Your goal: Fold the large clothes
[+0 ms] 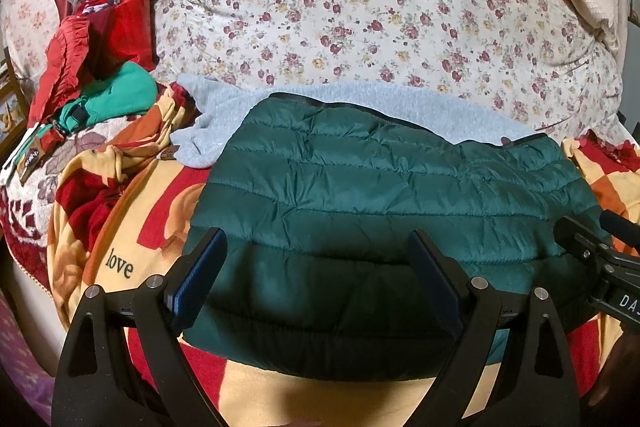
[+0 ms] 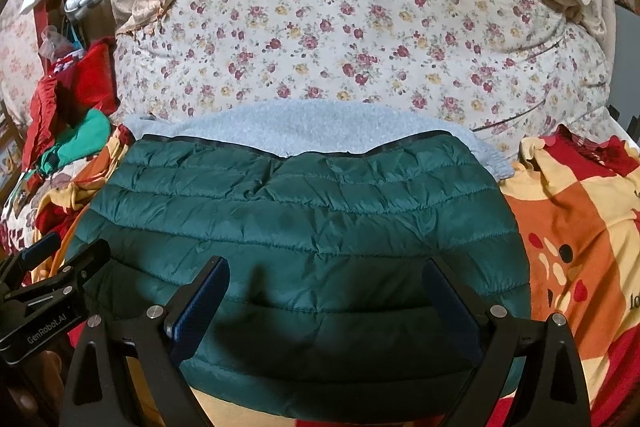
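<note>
- Left wrist: we held our left gripper (image 1: 316, 275) with fingers apart, empty, over the near edge of the green quilted jacket (image 1: 392, 187), which lay widthwise on the bed (image 1: 132, 227).
- Right wrist: our right gripper (image 2: 324, 303) hung likewise spread, equally near.

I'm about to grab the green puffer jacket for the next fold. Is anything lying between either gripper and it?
Nothing visible. The green puffer jacket lies uncovered on the bed, and both the left gripper and right gripper sit open directly over its near edge.
</note>
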A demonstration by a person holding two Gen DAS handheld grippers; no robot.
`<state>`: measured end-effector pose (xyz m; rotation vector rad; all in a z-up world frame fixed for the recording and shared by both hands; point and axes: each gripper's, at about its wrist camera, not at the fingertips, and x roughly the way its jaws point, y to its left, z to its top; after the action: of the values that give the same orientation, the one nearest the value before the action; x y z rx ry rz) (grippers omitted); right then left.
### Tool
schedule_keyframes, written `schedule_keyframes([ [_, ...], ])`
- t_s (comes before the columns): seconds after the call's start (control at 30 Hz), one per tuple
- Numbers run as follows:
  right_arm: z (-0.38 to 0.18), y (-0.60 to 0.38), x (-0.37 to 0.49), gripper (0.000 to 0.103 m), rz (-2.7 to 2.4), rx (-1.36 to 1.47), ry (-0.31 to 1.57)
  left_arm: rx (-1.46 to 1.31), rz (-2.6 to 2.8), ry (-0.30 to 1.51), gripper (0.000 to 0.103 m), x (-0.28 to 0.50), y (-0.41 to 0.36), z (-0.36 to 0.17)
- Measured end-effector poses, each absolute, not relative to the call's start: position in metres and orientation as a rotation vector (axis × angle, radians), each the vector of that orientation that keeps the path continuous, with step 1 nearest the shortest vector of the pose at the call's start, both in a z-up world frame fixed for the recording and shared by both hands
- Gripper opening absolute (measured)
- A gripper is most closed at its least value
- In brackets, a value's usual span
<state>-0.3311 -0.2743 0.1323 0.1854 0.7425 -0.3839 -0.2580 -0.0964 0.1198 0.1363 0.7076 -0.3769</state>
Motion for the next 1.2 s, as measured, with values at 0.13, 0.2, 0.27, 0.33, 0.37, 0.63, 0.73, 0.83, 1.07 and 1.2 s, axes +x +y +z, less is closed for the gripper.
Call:
schedule_keyframes([
  [0.13,0.1314,-0.2745,-0.3303,0.096,-0.387,0.187,0.746,0.137,-0.377,0.708,0.091,-0.2580,-0.0965,0.1197],
  [0.2,0.1314,-0.2745,-0.3302,0.096,-0.387,0.186,0.746,0.137,-0.376,0.707,0.091,-0.2578,-0.0959,0.1193],
  [0.27,0.1312,-0.2747,-0.3300,0.096,-0.387,0.185,0.745,0.137,-0.377,0.706,0.091,-0.2578,-0.0961,0.1192],
  [0.33,0.1309,-0.2750,-0.3297,0.096,-0.388,0.184,0.745,0.138,-0.377,0.707,0.091,-0.2579,-0.0966,0.1194],
  [0.37,0.1311,-0.2744,-0.3296,0.096,-0.388,0.185,0.746,0.138,-0.377,0.708,0.091,-0.2580,-0.0967,0.1195],
  [0.63,0.1304,-0.2752,-0.3276,0.096,-0.389,0.182,0.748,0.136,-0.378,0.710,0.091,-0.2573,-0.0949,0.1181],
  [0.73,0.1299,-0.2761,-0.3270,0.096,-0.389,0.180,0.750,0.138,-0.382,0.712,0.091,-0.2565,-0.0936,0.1167],
  [0.83,0.1296,-0.2769,-0.3268,0.096,-0.389,0.180,0.749,0.142,-0.383,0.712,0.091,-0.2555,-0.0933,0.1160],
  [1.07,0.1300,-0.2766,-0.3265,0.096,-0.389,0.181,0.749,0.147,-0.384,0.711,0.091,-0.2549,-0.0951,0.1154],
  [1.2,0.1303,-0.2755,-0.3261,0.096,-0.388,0.180,0.749,0.147,-0.382,0.710,0.091,-0.2549,-0.0949,0.1151],
])
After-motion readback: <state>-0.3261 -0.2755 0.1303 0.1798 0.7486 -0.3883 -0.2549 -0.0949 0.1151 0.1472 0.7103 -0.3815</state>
